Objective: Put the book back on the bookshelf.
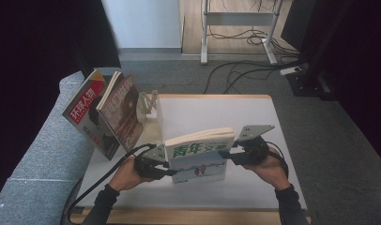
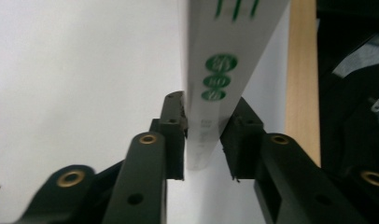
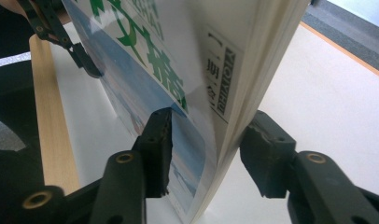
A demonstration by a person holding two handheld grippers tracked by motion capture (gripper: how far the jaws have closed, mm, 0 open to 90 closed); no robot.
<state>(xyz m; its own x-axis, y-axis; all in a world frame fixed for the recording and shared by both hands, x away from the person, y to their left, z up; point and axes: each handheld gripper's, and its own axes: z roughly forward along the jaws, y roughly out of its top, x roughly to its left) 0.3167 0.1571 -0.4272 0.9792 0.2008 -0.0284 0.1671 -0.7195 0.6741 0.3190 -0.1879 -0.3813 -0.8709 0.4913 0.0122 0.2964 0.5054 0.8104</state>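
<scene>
Two grippers hold my magazine [image 1: 200, 154] upright, its long axis running between them: left gripper [image 1: 166, 168] clamps the spine, right gripper [image 1: 230, 154] straddles the page edge, jaws apart.

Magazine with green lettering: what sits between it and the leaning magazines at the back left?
In the high view, bare white table lies between the held magazine and the leaning magazines, apart from a small pale stand right beside the leaning ones.

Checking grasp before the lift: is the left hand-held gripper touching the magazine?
Touching. The left gripper view shows the left hand-held gripper with its two jaws pressed against both sides of the magazine spine, with no gap showing.
</scene>
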